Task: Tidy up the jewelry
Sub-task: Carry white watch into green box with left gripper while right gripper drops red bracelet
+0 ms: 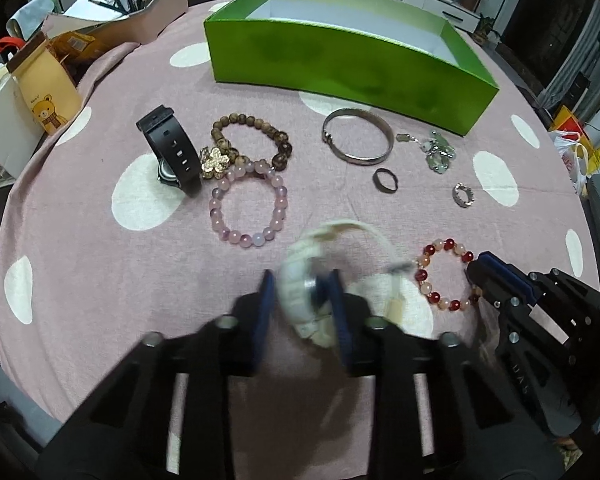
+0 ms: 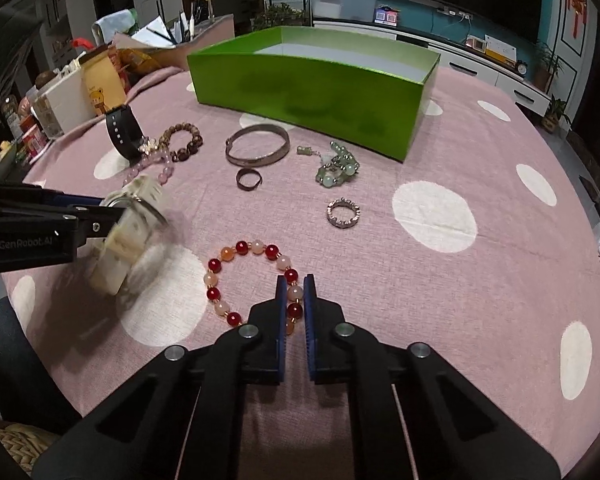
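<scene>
Left gripper (image 1: pixel 302 280) clamps a white watch (image 2: pixel 134 226) above the pink polka-dot tablecloth (image 2: pixel 480 280), right gripper (image 2: pixel 295 286) pinches a red-and-peach bead bracelet (image 2: pixel 240 280) lying on it, green box (image 2: pixel 312 88) beyond, cluttered living room behind.

A white watch (image 2: pixel 134 232) is hanging blurred above the cloth. A red and peach bead bracelet (image 2: pixel 252 284) is lying flat nearby. Farther off are lying a silver bangle (image 2: pixel 258 149), two rings, a pink bracelet (image 1: pixel 249 208), brown beads (image 1: pixel 252 138), a black watch (image 1: pixel 172 148), and an open green box (image 1: pixel 340 68).
</scene>
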`<state>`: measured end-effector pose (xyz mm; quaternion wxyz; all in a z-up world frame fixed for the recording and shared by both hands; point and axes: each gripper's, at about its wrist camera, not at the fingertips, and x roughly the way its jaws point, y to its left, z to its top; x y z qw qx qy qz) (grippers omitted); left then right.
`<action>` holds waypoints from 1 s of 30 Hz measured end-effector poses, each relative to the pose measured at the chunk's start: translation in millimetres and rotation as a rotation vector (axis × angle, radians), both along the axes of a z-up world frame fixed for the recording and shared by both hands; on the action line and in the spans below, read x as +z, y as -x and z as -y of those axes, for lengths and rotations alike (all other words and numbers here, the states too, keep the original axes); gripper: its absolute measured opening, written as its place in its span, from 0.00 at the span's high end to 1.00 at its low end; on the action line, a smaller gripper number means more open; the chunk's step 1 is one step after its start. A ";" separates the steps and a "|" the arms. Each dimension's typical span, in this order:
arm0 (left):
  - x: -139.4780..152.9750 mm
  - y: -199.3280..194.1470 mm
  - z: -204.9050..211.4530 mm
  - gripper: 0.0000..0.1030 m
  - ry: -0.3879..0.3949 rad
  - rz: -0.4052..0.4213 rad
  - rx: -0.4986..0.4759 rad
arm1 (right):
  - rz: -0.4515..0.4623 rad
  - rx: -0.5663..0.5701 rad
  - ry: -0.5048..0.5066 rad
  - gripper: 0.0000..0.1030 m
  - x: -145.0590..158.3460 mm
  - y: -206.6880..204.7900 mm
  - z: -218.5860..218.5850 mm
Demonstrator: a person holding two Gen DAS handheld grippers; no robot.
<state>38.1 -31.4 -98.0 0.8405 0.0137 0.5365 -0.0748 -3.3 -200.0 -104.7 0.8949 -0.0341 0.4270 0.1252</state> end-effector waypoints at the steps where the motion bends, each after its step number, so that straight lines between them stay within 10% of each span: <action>1: 0.7 0.6 0.1 0.78 0.001 0.004 -0.005 | 0.006 0.001 -0.001 0.93 1.8 0.5 -0.7; 30: 96.6 -9.7 -57.2 0.85 0.147 0.246 0.037 | 0.283 0.004 -0.008 0.93 110.6 -7.3 10.0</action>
